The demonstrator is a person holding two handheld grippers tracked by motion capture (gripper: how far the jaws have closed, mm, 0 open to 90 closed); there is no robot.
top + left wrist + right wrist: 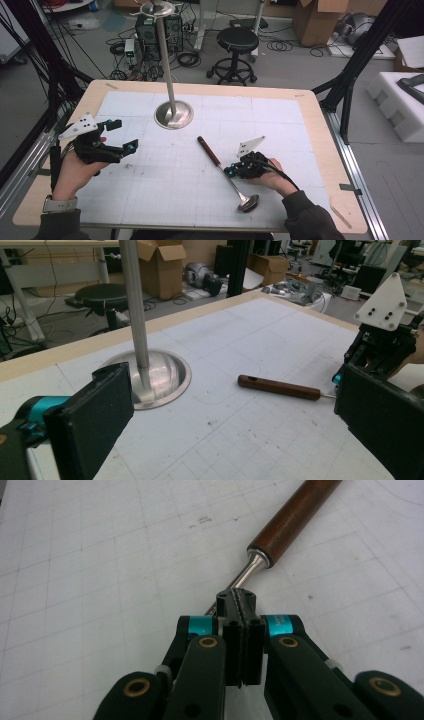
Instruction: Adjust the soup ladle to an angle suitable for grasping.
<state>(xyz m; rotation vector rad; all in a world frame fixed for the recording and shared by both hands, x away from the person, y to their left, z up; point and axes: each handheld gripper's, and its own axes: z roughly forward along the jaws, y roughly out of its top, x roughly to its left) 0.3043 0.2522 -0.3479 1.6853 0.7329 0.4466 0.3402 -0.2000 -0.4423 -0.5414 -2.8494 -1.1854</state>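
The right gripper [231, 171], lower right, is clamped on the ladle [220, 162] shaft; that thin grip could let it swivel. The left gripper [125, 136] gapes empty.

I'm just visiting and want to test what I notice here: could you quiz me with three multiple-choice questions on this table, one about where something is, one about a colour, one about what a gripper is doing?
1. Where does the ladle lie?
A. on the gridded mat, in front of the metal stand
B. hanging from the stand's top
C. on the stool

2. What colour is the ladle's handle?
A. bright blue
B. dark brown
C. white

3. How do the left gripper's jaws stand?
A. wide apart, with nothing between them
C. closed on the pole
B. closed on the ladle

Answers:
1 A, the high view shows it flat on the mat, nearer the person than the metal stand.
2 B, the right gripper view shows brown wood above the metal shaft, where its jaws are closed.
3 A, the left gripper view shows a broad gap with only table behind it.
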